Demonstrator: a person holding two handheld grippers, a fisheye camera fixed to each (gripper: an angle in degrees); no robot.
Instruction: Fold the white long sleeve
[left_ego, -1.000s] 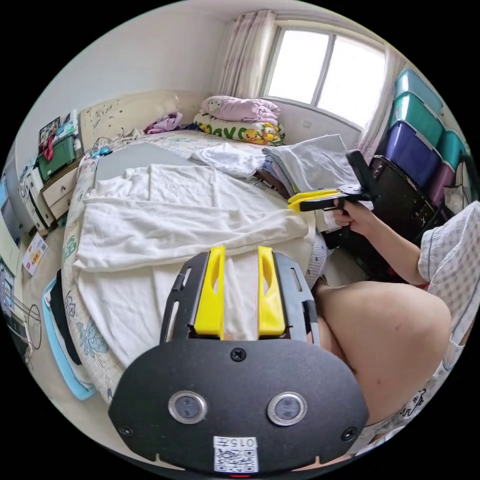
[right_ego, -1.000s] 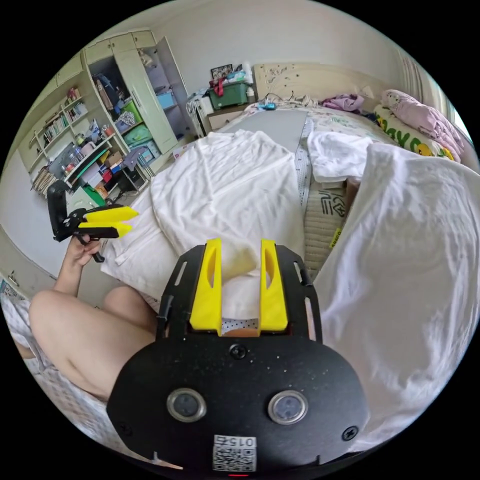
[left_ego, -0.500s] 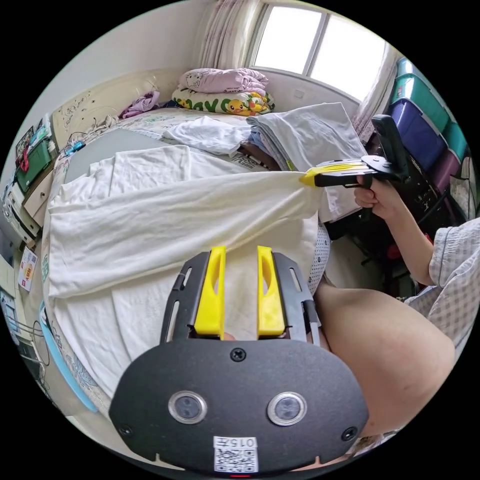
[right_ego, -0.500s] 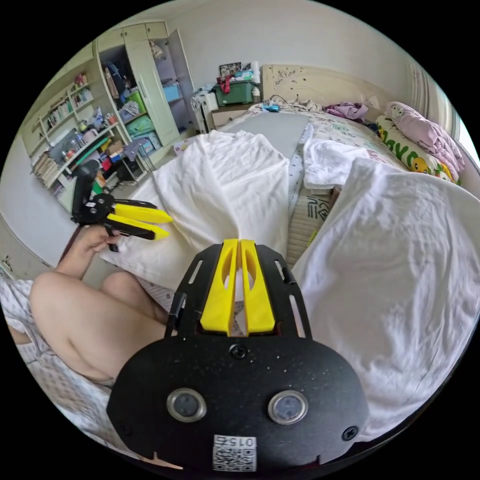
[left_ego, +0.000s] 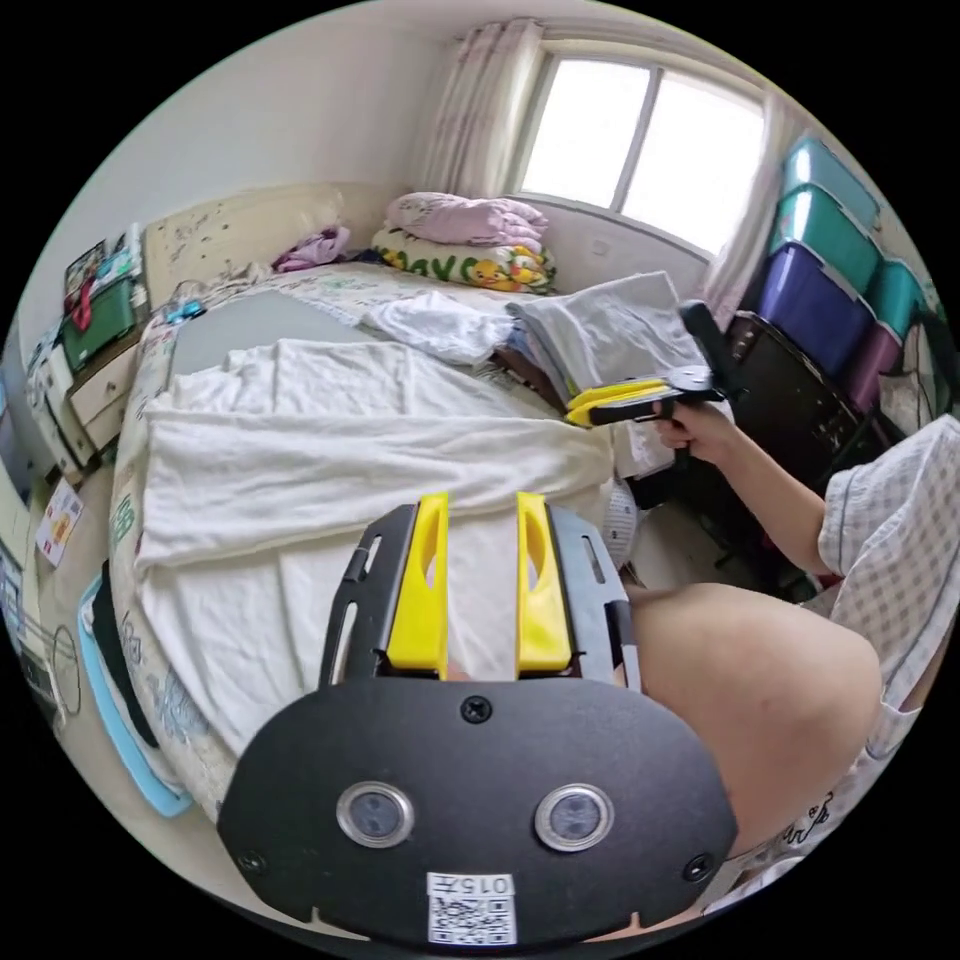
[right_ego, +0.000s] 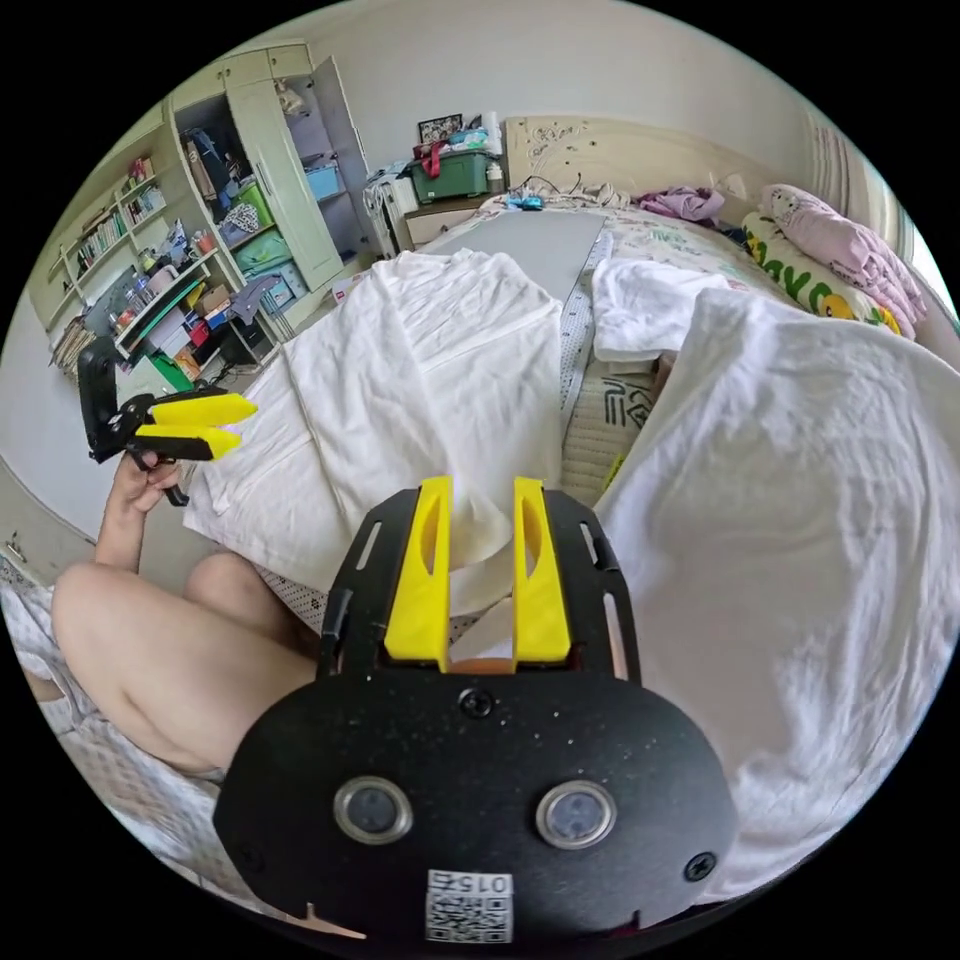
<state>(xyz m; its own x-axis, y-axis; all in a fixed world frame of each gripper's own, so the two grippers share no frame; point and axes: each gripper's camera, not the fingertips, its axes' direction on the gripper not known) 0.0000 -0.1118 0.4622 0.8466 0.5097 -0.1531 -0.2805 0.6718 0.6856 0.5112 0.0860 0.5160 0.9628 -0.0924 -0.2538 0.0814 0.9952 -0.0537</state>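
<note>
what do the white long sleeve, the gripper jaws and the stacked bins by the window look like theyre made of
White long sleeve: soft woven or knit cloth, likely cotton, matte; it creases and drapes over the bed edge.
Left gripper jaws: hard yellow plastic, smooth with cut-out slots, on a black speckled plate that could be plastic or metal.
Stacked bins: glossy moulded plastic, teal and purple, with lips and light reflections.

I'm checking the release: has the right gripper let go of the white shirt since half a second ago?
Yes. The right gripper was shut on the white shirt then; now it stands open above the hem, the cloth lying slack on the bed.
</note>
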